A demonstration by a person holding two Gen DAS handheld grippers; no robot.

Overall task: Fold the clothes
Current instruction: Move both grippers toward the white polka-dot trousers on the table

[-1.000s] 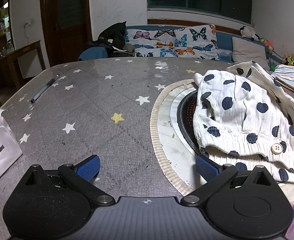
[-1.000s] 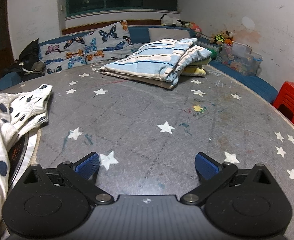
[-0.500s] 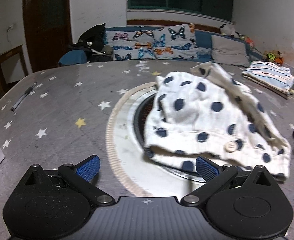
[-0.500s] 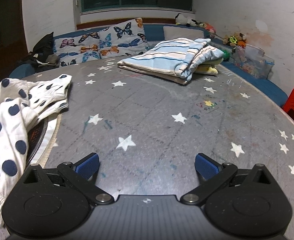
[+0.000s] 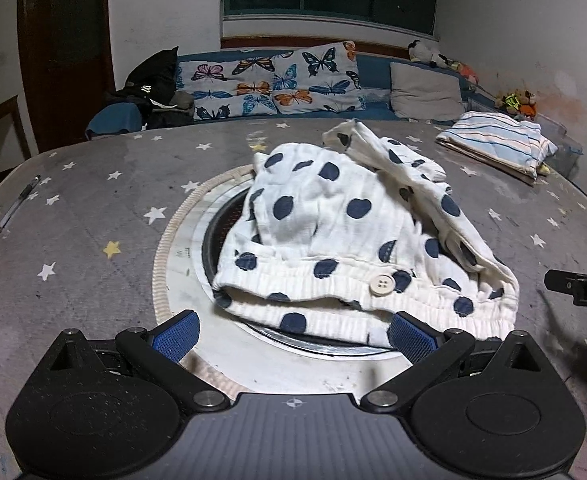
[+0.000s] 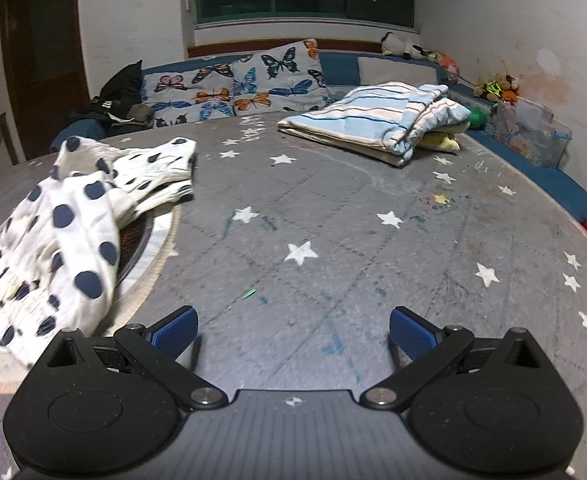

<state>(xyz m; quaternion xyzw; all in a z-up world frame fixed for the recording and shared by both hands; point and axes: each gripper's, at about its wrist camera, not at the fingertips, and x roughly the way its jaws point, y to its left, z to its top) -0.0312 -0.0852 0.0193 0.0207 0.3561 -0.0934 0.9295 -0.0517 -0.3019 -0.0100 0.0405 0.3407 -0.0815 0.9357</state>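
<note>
Left gripper [image 5: 293,330] wide open, blue pads spread, holding nothing, low over the near rim of the round recessed burner [image 5: 213,240] at the table centre. Pads sit just short of the garment's waistband, not touching as far as can be told. Far left on the grey star-print tablecloth [image 5: 93,208]: a pen [image 5: 17,204], well apart from everything. Polka-dot garment [image 5: 349,240], white with navy spots, crumpled in a heap on the burner, spilling over its right side; elastic waistband faces the camera, one cream button [image 5: 381,282] on it. A twisted leg or sleeve runs from the far side down toward the right edge of the heap. Right of that, the tip of the other tool shows at the frame edge, near the garment. Far right: folded striped blanket stack [image 5: 497,144], well apart from the garment.

Right gripper [image 6: 293,330] also wide open, empty, over bare tablecloth. In its view the polka-dot garment [image 6: 65,228] is off to the left, just beside the left pad but outside the jaws. Striped blanket stack [image 6: 373,124] at far centre-right. Butterfly cushions [image 6: 237,84] on the sofa behind.
</note>
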